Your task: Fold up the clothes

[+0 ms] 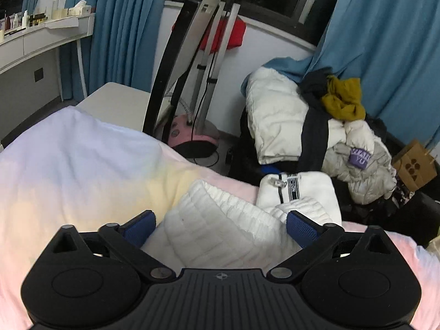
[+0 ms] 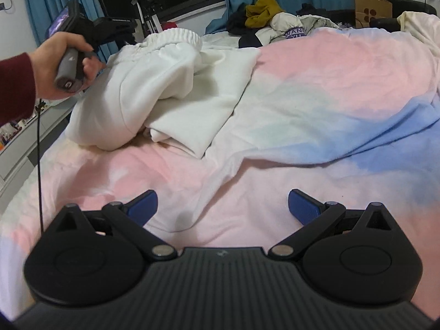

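pants [image 2: 154,82]: soft matt white fleece, ribbed waistband | duvet [image 2: 302,110]: smooth matt pastel cloth | tool [image 2: 222,206]: matt black plastic, blue textured pads [image 2: 302,206] | bag [image 2: 372,7]: brown paper

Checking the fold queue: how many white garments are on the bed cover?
1: the white sweatpants, crumpled on the bed cover under the open left gripper. More clothes sit piled beyond the bed.

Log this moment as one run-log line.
stage: folding white garment on bed | left gripper: jaws open over garment, nothing gripped | right gripper: jaws open, empty, above bed
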`<act>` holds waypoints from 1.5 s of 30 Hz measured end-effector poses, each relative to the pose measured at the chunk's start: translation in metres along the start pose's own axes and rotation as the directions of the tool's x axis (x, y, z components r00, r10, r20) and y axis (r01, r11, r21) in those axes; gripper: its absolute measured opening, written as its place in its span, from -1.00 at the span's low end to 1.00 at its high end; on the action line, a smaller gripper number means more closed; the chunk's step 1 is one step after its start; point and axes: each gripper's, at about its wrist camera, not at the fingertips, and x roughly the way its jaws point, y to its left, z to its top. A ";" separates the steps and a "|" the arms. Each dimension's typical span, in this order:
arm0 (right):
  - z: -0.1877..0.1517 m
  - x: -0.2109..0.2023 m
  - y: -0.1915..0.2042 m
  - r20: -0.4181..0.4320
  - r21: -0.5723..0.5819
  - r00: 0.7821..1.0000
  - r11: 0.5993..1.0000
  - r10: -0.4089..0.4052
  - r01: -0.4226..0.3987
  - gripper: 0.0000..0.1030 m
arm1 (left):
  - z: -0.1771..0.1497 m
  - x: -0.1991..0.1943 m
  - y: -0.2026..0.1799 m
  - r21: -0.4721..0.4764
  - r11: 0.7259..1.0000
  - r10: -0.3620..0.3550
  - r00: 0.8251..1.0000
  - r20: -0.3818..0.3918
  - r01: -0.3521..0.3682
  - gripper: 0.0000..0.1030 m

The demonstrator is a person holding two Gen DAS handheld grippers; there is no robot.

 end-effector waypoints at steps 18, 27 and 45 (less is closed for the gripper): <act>0.002 -0.039 0.010 0.140 -0.079 0.988 0.995 0.067 -0.056 1.00 | -0.094 -0.231 0.008 0.120 0.983 -0.152 0.981 0.121 0.138 -0.18; -0.001 -0.082 0.025 0.207 -0.134 0.971 0.986 0.123 -0.097 1.00 | -0.216 -0.328 0.123 -0.027 0.980 -0.197 0.979 0.056 0.199 -0.19; -0.003 -0.092 0.049 0.134 -0.209 0.977 0.968 0.168 -0.138 1.00 | -0.295 -0.339 0.168 0.188 0.974 -0.131 0.991 -0.006 0.130 0.33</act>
